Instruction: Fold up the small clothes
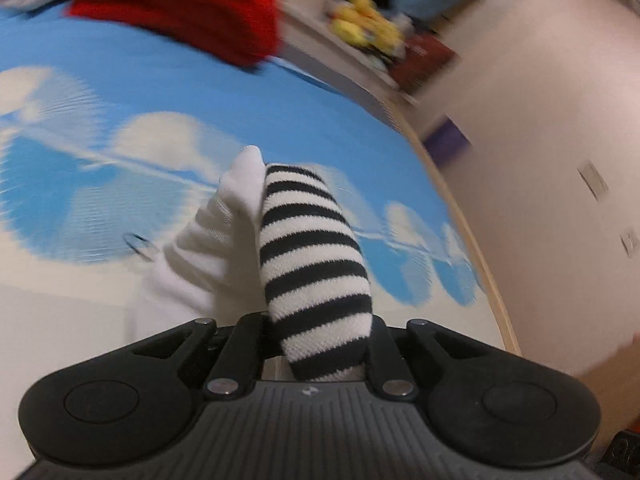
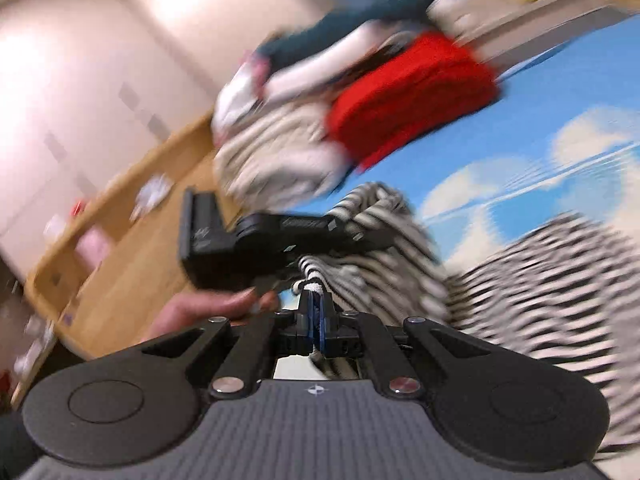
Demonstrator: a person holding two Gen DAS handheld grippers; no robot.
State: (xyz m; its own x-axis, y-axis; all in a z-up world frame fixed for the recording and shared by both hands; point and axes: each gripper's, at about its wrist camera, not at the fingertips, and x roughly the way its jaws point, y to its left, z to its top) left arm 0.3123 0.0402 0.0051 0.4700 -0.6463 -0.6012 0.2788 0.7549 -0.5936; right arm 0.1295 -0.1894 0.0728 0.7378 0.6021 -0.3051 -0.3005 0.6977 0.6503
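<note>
left gripper [image 1: 316, 340]: clamped on striped garment [image 1: 312, 256] | right gripper [image 2: 316, 312]: jaws pinched on striped garment's white edge [image 2: 313, 288]

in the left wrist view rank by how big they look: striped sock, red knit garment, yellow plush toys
1. Red knit garment, though cut off by the frame edge.
2. Black-and-white striped sock; close to the camera, so its true size is unsure.
3. Yellow plush toys, far off and blurred.

black-white striped garment [image 1: 316, 264], red cloth [image 1: 176, 4].
</note>
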